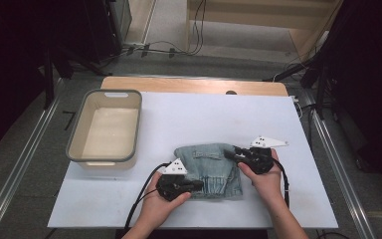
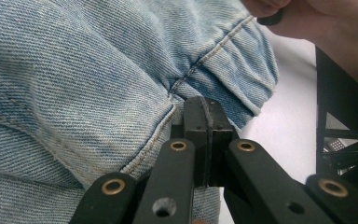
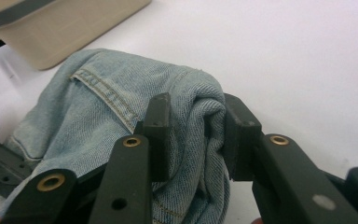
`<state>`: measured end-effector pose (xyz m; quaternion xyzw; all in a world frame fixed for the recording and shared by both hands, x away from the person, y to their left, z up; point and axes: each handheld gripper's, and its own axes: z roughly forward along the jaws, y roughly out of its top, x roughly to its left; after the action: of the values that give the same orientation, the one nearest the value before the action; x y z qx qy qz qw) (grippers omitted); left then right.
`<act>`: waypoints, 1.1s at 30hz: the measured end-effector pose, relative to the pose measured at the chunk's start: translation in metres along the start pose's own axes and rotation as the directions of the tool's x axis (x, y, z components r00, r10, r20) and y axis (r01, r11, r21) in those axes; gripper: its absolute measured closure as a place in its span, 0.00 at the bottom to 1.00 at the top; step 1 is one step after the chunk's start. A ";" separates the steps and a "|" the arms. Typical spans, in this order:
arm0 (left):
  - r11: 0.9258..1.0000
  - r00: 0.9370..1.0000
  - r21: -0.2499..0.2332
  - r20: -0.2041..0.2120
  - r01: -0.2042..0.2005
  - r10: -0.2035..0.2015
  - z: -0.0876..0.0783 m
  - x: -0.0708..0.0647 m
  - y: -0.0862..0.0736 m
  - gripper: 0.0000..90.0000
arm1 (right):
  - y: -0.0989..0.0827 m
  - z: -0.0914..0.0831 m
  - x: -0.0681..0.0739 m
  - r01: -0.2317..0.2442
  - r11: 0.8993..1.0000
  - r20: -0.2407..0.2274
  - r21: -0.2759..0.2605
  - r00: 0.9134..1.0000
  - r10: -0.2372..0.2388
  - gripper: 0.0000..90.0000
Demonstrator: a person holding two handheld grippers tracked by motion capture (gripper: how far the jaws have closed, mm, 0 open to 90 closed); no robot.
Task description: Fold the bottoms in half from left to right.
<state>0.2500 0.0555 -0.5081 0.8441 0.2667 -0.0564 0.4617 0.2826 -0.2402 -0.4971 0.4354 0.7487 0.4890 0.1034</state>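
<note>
Denim garment pinched by both: left hand-held gripper tight, right hand-held gripper around a thick fold.

Light-blue denim garment — folded into a compact bundle — lies bunched on the white table, seams showing.

Recording lab: floor cables, dark stands.

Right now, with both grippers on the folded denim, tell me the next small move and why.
Probably lift both hands together and carry the denim garment toward the beige bin at the left. The left gripper is shut on a hem edge, the right gripper has a thick fold bunched between its jaws, and the garment lies folded small on the white board.
</note>
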 end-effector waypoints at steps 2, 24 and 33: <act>1.000 1.000 -0.001 -0.003 0.001 -0.001 0.000 0.000 0.000 0.99 | -0.001 0.002 -0.003 -0.014 1.000 -0.005 0.002 1.000 0.014 0.71; 1.000 1.000 -0.003 -0.006 0.001 -0.001 0.002 0.000 0.000 0.99 | -0.005 0.040 -0.021 -0.185 0.975 -0.051 0.125 0.980 0.192 0.12; 1.000 1.000 -0.002 -0.007 -0.001 0.001 0.001 0.000 0.000 0.99 | -0.006 0.038 -0.013 -0.140 0.979 -0.081 0.146 0.985 0.153 0.29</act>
<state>0.2502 0.0542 -0.5087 0.8440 0.2678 -0.0529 0.4617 0.3090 -0.2261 -0.5247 0.4727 0.7510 0.4610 0.0019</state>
